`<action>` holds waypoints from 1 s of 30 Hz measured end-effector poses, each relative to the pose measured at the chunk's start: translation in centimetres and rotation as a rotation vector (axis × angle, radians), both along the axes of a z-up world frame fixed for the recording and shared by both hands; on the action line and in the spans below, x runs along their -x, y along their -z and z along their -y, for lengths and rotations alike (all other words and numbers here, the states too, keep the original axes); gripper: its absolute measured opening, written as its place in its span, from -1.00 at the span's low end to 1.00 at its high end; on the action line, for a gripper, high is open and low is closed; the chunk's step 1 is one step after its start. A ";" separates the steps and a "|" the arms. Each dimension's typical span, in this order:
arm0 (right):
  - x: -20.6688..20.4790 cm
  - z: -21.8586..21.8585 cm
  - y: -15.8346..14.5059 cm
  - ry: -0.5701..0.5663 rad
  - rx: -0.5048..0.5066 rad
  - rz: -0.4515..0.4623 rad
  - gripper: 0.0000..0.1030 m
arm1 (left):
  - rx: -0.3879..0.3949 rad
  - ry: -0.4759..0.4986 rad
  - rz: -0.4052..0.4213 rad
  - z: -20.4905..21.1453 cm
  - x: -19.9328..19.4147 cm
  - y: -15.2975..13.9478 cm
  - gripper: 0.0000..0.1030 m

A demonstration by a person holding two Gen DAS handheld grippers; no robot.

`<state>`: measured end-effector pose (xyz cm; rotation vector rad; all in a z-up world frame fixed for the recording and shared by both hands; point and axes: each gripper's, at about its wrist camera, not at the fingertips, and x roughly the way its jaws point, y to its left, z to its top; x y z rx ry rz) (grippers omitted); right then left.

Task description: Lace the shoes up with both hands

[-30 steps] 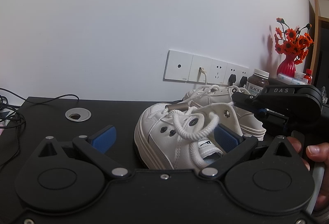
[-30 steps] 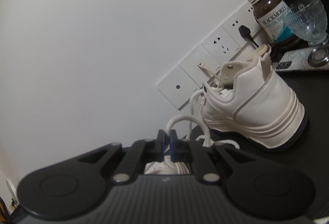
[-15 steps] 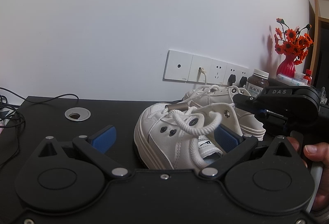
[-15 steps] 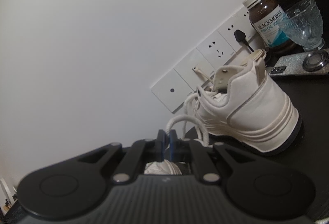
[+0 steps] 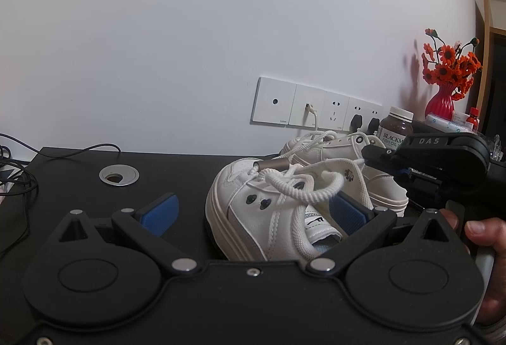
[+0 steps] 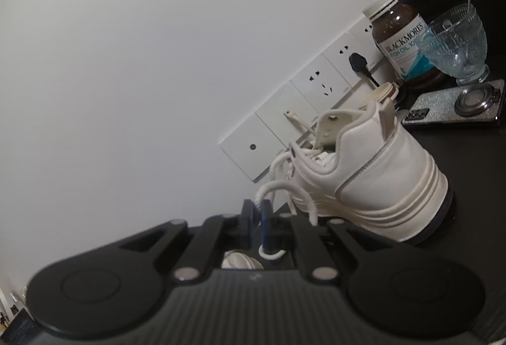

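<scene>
A white sneaker [image 5: 262, 212] lies on the black desk between my left gripper's fingers. My left gripper [image 5: 253, 209] is open, its blue pads either side of the shoe. A thick white lace [image 5: 303, 190] with a metal tip [image 5: 273, 164] loops over the shoe's top. A second white sneaker [image 5: 348, 155] stands behind it and shows in the right wrist view [image 6: 373, 174]. My right gripper [image 6: 257, 212] is shut on the white lace [image 6: 268, 190], which loops up from its pads. It appears in the left wrist view [image 5: 379, 155] to the shoe's right, held by a hand.
The black desk [image 5: 158, 174] has a cable hole [image 5: 118, 176] and cables at the left. Wall sockets [image 5: 316, 106], a brown pill bottle [image 6: 401, 41], a glass goblet [image 6: 455, 44], a phone [image 6: 455, 107] and a red flower vase [image 5: 441, 101] stand at the back right.
My right gripper has tilted and moved with the lace; the rear shoe, bottle and goblet shifted down and right in its view. My left gripper has stayed still and open.
</scene>
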<state>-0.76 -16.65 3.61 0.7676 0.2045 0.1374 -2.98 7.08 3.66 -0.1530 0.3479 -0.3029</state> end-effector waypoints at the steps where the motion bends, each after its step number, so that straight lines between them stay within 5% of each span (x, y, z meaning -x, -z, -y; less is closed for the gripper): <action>1: 0.1 0.0 0.0 -0.007 -0.008 0.006 -0.88 | 0.001 0.000 -0.001 0.0 0.0 0.0 1.00; 5: 0.5 0.2 -0.3 -0.058 -0.061 0.041 -0.36 | 0.004 0.002 -0.001 0.0 -0.1 0.0 1.00; 16: -1.0 -0.6 0.4 -0.320 -0.154 -0.041 -0.36 | 0.005 0.002 -0.001 -0.1 -0.1 0.0 1.00; 19: -1.6 -0.8 0.9 -0.350 -0.181 -0.075 -0.37 | 0.004 0.001 0.000 -0.1 -0.1 0.1 1.00; 21: -1.7 -0.9 1.0 -0.344 -0.175 -0.077 -0.75 | 0.003 0.000 0.000 0.0 0.0 0.0 1.00; 24: -1.5 -1.0 0.8 -0.337 -0.161 -0.051 -0.89 | 0.000 -0.001 0.001 0.0 0.0 0.0 1.00; 30: -1.3 -1.4 0.5 -0.305 -0.113 -0.023 -0.89 | -0.001 -0.001 0.002 0.0 0.0 0.0 1.00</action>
